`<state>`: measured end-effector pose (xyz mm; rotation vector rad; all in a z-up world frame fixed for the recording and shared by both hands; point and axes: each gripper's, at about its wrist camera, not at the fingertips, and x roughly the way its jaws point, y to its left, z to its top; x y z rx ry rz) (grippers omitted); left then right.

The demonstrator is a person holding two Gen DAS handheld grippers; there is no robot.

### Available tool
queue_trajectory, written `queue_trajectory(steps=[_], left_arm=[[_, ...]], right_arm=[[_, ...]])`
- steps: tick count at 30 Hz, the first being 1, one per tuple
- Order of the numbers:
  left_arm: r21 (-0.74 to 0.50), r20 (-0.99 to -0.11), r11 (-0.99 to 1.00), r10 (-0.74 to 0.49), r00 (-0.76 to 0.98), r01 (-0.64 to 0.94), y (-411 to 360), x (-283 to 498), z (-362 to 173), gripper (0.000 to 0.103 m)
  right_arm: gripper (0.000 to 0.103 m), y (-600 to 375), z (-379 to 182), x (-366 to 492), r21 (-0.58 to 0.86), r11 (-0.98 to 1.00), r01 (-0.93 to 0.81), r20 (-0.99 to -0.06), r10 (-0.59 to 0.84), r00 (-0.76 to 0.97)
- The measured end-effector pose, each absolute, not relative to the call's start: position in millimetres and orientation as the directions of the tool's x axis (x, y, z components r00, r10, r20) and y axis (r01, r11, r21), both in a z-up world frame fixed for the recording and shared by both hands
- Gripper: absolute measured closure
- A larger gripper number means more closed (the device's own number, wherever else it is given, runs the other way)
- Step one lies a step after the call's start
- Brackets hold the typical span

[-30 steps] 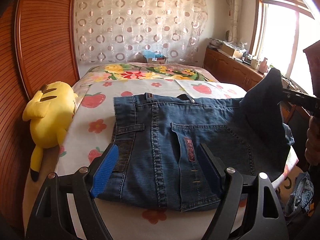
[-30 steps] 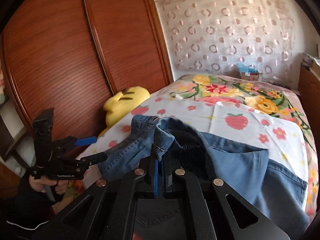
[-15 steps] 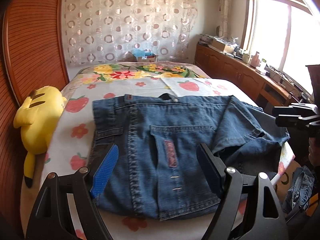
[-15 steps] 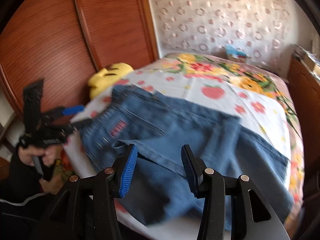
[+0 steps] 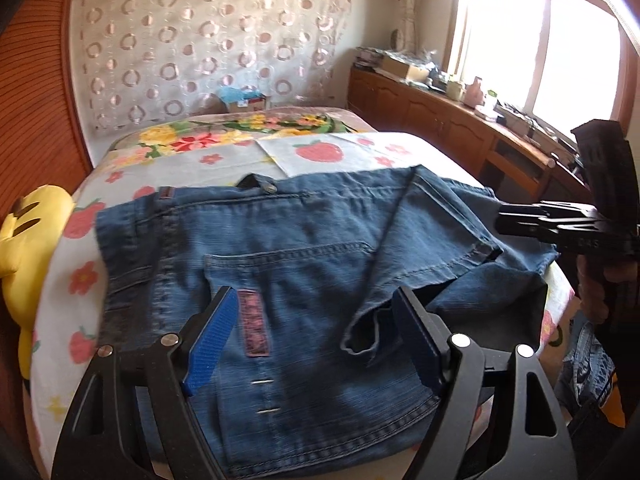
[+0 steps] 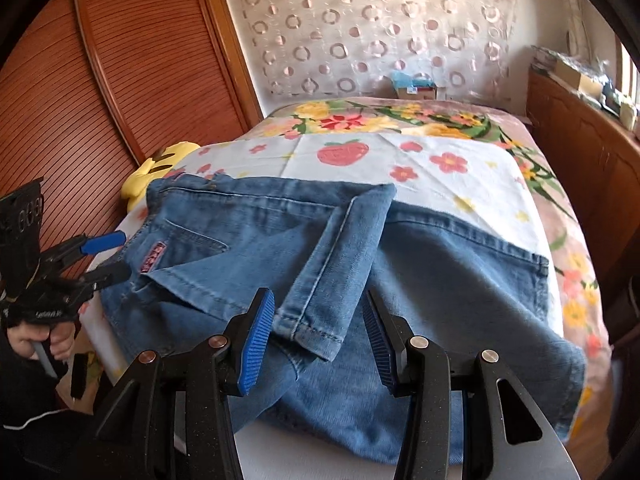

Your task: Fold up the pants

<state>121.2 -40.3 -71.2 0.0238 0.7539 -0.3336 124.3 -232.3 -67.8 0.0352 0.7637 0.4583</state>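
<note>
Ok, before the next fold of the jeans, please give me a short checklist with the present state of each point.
1. Left gripper open and holding nothing: ok.
2. Right gripper open and holding nothing: ok.
3. Jeans lying on the bed, not lifted: ok.
4. Leg end folded back flat over the seat: not ok, it lies at a slant with a loose flap beside it.
5. Jeans fully on the mattress: not ok, the near edge hangs over.
6. Yellow plush toy apart from the jeans: ok.

Blue denim pants [image 5: 304,280] lie folded, leg cuff flopped across.
</note>
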Motion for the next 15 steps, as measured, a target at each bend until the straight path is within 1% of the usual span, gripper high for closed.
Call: queue_trajectory(steps=[2, 4, 7, 8, 10, 12, 13, 14, 15], left_arm=[[-0.098, -0.683, 0.941, -0.301, 0.665, 0.325, -46.2, 122.3, -75.6, 0.029], [-0.109, -0.7, 0.932, -0.319, 0.64, 0.346, -52.5, 126.9, -82.6, 0.039], [-0.111, -0.716, 0.93, -0.32, 0.62, 0.351, -56.9, 136.0, -89.3, 0.048], [-0.11, -0.719, 0.93, -0.318, 0.618, 0.35, -56.5, 139.3, -90.7, 0.049], [-0.12, -0.725, 0.926, -0.327, 0.606, 0.357, -57.0, 144.7, -93.7, 0.062], [-0.136, -0.718, 0.923, -0.342, 0.606, 0.36, -56.7, 145.4, -92.8, 0.067], [-0.14, -0.716, 0.921, -0.348, 0.605, 0.365, -56.7, 144.4, -91.6, 0.069], [-0.14, -0.714, 0.919, -0.352, 0.605, 0.369, -57.1, 142.9, -90.8, 0.071], [-0.138, -0.711, 0.917, -0.355, 0.607, 0.375, -56.5, 141.3, -89.6, 0.075]], right_arm=[[0.055, -229.8, -72.1, 128.2, 0.198, 0.902, -0.384, -0.66, 0.413, 0.628], [0.055, -223.7, -75.8, 132.6, 0.2, 0.904, -0.377, -0.662, 0.409, 0.629], [0.055, -223.0, -83.0, 140.4, 0.214, 0.908, -0.361, -0.674, 0.404, 0.618], [0.055, -223.0, -85.7, 144.5, 0.222, 0.909, -0.353, -0.682, 0.404, 0.61], [0.055, -223.0, -90.6, 149.7, 0.252, 0.903, -0.347, -0.69, 0.419, 0.589], [0.056, -227.0, -93.9, 157.1, 0.281, 0.898, -0.338, -0.691, 0.434, 0.578], [0.073, -229.5, -94.5, 159.8, 0.301, 0.894, -0.332, -0.685, 0.445, 0.576], [0.08, -231.6, -95.2, 162.7, 0.323, 0.885, -0.334, -0.675, 0.463, 0.574], [0.088, -232.2, -94.5, 163.0, 0.339, 0.878, -0.339, -0.664, 0.478, 0.574]])
